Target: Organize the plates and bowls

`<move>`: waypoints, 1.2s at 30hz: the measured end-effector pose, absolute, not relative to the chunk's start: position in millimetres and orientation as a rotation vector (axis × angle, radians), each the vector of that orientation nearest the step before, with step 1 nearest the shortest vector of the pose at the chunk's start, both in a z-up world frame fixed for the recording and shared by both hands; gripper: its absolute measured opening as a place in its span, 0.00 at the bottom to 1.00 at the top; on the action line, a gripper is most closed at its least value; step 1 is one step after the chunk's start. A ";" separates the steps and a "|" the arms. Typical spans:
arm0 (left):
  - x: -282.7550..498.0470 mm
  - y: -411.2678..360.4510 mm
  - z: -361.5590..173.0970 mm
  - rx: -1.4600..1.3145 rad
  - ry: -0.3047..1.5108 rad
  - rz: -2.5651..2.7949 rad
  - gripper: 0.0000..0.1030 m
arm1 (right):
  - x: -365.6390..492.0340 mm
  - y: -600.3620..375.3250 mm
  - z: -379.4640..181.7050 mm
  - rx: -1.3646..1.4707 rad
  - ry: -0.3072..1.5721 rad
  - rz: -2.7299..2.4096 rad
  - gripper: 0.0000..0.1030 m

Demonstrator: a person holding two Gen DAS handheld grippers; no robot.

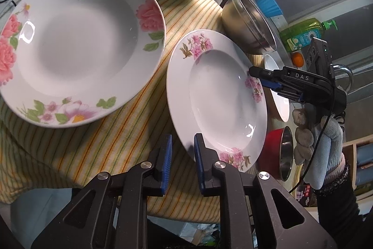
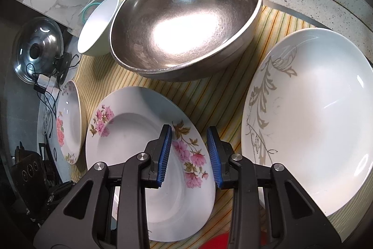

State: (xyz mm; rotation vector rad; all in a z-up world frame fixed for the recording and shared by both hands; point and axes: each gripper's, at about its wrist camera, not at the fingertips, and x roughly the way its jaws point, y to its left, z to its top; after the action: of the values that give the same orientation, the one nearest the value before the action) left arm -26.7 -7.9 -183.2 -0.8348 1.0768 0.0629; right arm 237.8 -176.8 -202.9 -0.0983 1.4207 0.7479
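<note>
A small white plate with pink blossoms lies on the striped cloth. My left gripper straddles its near rim: the right pad rests against the inner rim, and a strip of cloth shows between the left pad and the edge. My right gripper straddles the opposite rim at a flower spray, one pad over the plate, the other outside, neither pressing. A larger rose plate lies to the left. A steel bowl and a green bowl stand behind.
A big white plate with a grey leaf pattern lies right of the small one. A red bowl with a steel inside, a green soap bottle and an orange sit beyond. A gloved hand holds the right gripper. A pot lid lies off the cloth.
</note>
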 end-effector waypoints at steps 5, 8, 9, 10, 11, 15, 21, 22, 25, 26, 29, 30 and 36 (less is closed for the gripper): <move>-22.0 -9.4 -183.9 -0.833 1.079 0.054 0.12 | 236.8 -176.0 -205.2 -0.102 1.424 0.750 0.31; -19.9 -10.8 -183.2 -0.821 1.083 0.055 0.12 | 236.3 -175.0 -205.5 -0.110 1.421 0.751 0.31; -19.5 -11.1 -183.3 -0.817 1.083 0.054 0.12 | 236.0 -174.7 -205.0 -0.112 1.420 0.751 0.31; -19.1 -11.9 -183.0 -0.807 1.086 0.053 0.12 | 235.4 -174.1 -204.9 -0.115 1.418 0.750 0.31; -18.9 -12.5 -182.5 -0.799 1.088 0.054 0.12 | 235.2 -174.1 -203.9 -0.119 1.417 0.749 0.31; -18.9 -14.3 -181.1 -0.775 1.095 0.053 0.12 | 231.5 -171.3 -202.6 -0.144 1.413 0.748 0.31; -21.8 -15.9 -180.9 -0.767 1.108 0.050 0.13 | 228.0 -170.0 -202.5 -0.163 1.415 0.755 0.32; -22.6 -16.5 -180.7 -0.766 1.110 0.050 0.13 | 226.6 -169.4 -202.5 -0.169 1.415 0.757 0.32; -27.2 -17.9 -181.0 -0.767 1.116 0.051 0.13 | 223.3 -169.1 -202.6 -0.185 1.415 0.764 0.32; -28.9 -18.6 -181.0 -0.766 1.118 0.052 0.13 | 221.7 -169.6 -202.4 -0.191 1.416 0.767 0.32; -33.4 -21.4 -181.1 -0.765 1.124 0.052 0.13 | 216.1 -169.5 -202.0 -0.208 1.415 0.772 0.32; -34.8 -22.3 -181.3 -0.766 1.126 0.052 0.13 | 214.5 -170.5 -201.9 -0.212 1.415 0.773 0.32; -42.4 -25.0 -181.2 -0.770 1.130 0.056 0.13 | 205.9 -175.2 -201.2 -0.230 1.417 0.781 0.32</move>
State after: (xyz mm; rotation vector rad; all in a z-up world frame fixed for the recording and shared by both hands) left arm -42.4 -25.0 -181.2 -0.7702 1.1299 0.0564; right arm 205.9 -175.2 -201.2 -0.2299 1.4173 0.7808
